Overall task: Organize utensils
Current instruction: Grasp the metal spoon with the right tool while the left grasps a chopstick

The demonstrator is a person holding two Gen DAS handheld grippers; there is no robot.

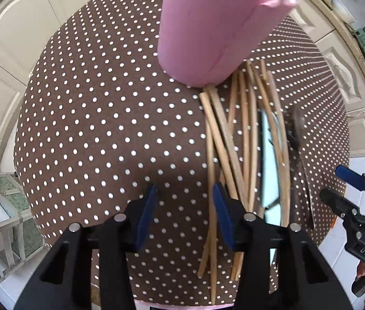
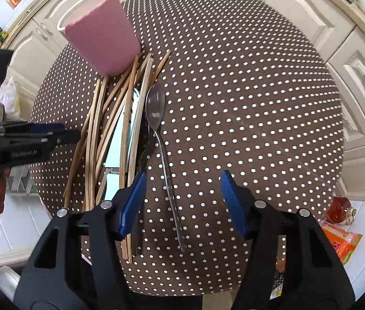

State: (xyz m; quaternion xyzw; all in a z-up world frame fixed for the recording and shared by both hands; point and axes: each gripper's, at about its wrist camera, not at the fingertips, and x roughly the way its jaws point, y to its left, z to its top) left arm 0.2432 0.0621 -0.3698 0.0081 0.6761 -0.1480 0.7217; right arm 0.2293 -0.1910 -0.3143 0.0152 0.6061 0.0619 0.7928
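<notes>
Both tools are released and grasp nothing: the left tool low centre, the right tool low centre. The chopsticks, spoon and knife lie heaped left of centre, below the pink cup. Best to lift one loose chopstick first. The dotted tabletop offers room on the right; its near edge is close.

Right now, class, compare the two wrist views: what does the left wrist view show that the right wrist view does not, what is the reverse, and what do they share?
Only the left wrist view: a shelf frame on the floor.

Only the right wrist view: the full spoon and an orange packet.

Both share: the pink cup, the wooden sticks, the dotted tablecloth, and both tongs open, left and right.
</notes>
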